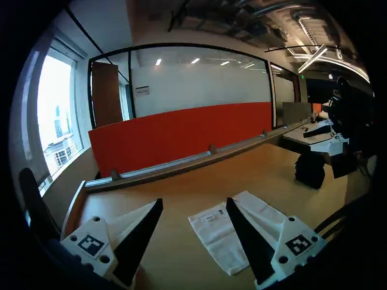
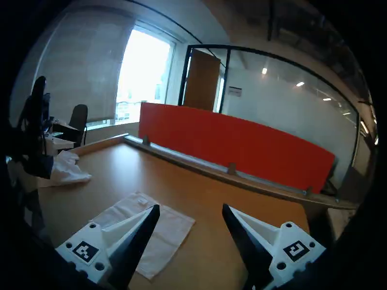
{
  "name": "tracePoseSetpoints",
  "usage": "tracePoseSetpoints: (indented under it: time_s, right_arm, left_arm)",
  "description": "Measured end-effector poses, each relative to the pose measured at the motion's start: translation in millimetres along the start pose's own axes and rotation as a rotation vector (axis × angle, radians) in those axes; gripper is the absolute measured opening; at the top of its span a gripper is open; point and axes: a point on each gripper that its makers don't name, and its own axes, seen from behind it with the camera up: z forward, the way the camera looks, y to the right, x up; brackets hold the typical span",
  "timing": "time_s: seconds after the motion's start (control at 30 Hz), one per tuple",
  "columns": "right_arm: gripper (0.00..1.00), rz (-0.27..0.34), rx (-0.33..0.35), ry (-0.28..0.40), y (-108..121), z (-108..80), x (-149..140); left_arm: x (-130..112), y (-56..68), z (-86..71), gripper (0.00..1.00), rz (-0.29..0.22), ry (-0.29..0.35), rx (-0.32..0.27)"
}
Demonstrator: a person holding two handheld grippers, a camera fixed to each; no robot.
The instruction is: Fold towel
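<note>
The towel (image 1: 213,234) lies flat on the wooden desk (image 1: 193,179), well inside its near edge and well short of the orange divider (image 1: 184,130) along the far edge. It is spread as a pale rectangle with a small label near its far side. That is a sensible lay for folding, since every edge and corner is open to a pinch. The left gripper (image 1: 193,199) hovers above the desk with its fingers spread wide and nothing between them. In its own view the towel sits under and just inside its right-hand finger. The right gripper (image 2: 190,207) hangs likewise released and empty, with the towel (image 2: 169,229) beneath its left-hand finger and bare desk (image 2: 203,188) ahead. Both seem held high and back to survey the cloth. By my judgement no corner is yet taken, so each must drop to a near corner.
</note>
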Motion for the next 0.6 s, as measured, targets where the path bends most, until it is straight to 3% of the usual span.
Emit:
tracePoseSetpoints:
  time_s: [0.37,0.6]
  right_arm:
    - [1.0,-0.028,0.102,-0.081,-21.0,10.2,-29.2]
    - [1.0,-0.032,0.132,-0.12,-32.1,18.3,-55.2]
  left_arm:
    - [-28.5,25.8,4.7,0.97,0.018,-0.062,-0.085]
    - [-56.0,38.7,9.9,0.97,0.051,-0.108,-0.098]
